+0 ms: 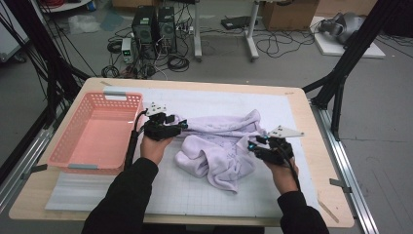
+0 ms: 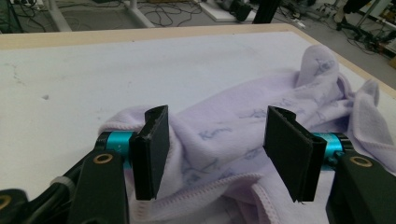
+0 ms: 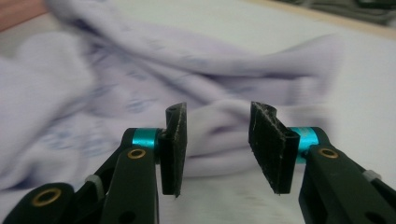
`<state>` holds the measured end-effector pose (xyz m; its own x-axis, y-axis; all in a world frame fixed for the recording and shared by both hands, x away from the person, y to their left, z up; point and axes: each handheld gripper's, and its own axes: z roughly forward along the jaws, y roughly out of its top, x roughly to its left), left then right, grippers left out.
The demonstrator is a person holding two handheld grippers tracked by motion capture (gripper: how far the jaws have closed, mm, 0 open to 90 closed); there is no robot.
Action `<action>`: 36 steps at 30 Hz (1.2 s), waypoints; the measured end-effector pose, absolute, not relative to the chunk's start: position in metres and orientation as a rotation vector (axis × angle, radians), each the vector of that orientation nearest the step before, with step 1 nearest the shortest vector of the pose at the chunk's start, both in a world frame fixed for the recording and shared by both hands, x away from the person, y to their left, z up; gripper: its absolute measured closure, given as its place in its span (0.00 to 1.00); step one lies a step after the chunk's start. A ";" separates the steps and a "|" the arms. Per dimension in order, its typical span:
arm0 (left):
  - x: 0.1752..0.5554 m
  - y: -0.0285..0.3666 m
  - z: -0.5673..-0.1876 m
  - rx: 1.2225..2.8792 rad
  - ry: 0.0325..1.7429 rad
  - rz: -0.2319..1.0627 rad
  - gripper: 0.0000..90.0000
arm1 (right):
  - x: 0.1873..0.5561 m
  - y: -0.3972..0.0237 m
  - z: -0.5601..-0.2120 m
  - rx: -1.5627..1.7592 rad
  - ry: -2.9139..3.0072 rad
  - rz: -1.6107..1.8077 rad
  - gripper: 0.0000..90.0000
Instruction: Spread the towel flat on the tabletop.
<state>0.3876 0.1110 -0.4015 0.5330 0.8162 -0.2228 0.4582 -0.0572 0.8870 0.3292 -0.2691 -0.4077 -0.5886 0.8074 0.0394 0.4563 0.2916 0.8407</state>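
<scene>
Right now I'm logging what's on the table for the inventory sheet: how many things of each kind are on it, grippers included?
Towel: 1, lilac, crumpled
Basket: 1, pink
Mat: 1, white
Grippers: 2, left gripper and right gripper, both open
Total: 5

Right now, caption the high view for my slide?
Two hand-held grippers, left and right, open beside a crumpled lilac towel.

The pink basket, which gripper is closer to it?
Left. The left gripper sits just beside the pink basket, at the lavender towel's near edge. The right gripper is across the towel, farther away.
</scene>
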 end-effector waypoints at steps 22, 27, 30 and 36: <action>0.373 0.088 -0.417 1.809 0.979 0.238 0.50 | 0.293 -0.344 -0.417 1.342 2.083 0.923 0.99; 0.373 0.078 -0.422 1.837 0.968 0.208 0.50 | 0.287 -0.366 -0.424 1.455 2.005 0.797 0.98; 0.373 0.071 -0.427 1.871 0.981 0.186 0.47 | 0.286 -0.364 -0.422 1.447 1.966 0.866 0.81; 0.374 0.050 -0.443 2.030 1.021 0.265 0.40 | 0.289 -0.349 -0.413 1.375 1.965 0.951 0.72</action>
